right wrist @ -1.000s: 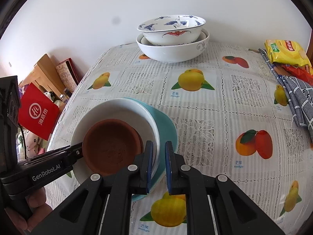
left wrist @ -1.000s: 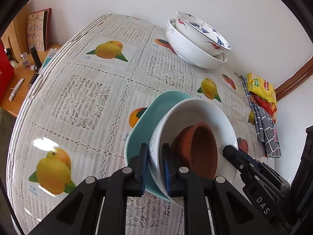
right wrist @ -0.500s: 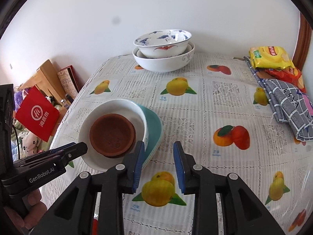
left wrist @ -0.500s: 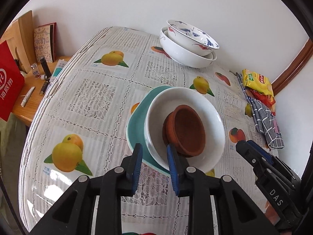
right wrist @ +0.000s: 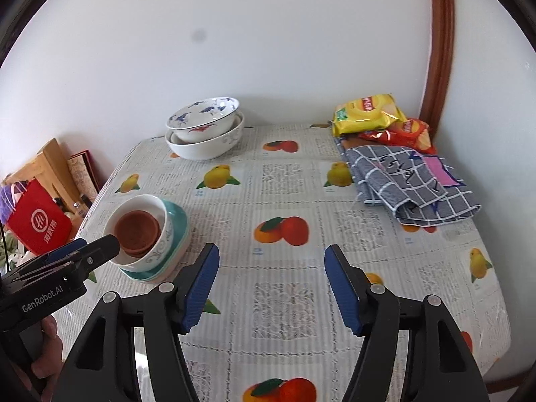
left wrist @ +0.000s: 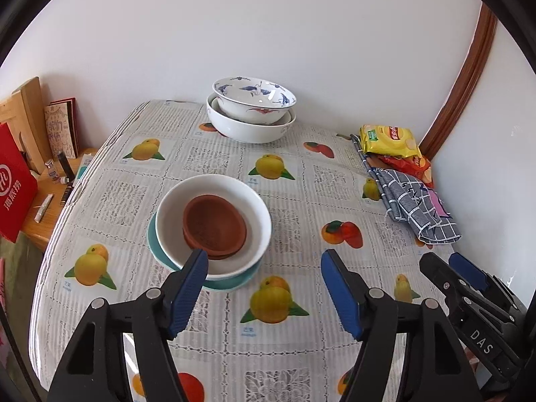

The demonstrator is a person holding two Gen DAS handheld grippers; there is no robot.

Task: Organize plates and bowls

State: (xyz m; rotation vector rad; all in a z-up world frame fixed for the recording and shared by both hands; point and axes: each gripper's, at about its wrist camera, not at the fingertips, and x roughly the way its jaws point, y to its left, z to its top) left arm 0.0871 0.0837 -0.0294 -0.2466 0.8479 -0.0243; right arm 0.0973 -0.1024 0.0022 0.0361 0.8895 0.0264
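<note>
Noted a nested stack on the table: brown dish inside white bowl, white bowl on teal plate. Judged the chief risk to be a snag on re-approach: left gripper low and close, its nearer finger overlapping the white bowl's front rim in the left wrist view, contact not confirmable; any sideways sweep likely to tip the bowl or skid the whole stack on the smooth cloth. Judged a second risk at the back of the table, where a painted bowl sat loosely in a large white bowl near the wall, prone to rock if knocked. Found both grippers with jaws just having spread, now wide apart, nothing between them and nothing held. Placed the stack ahead and left of the left gripper's fingers, and well to the left of the right gripper, clear of its fingers.
</note>
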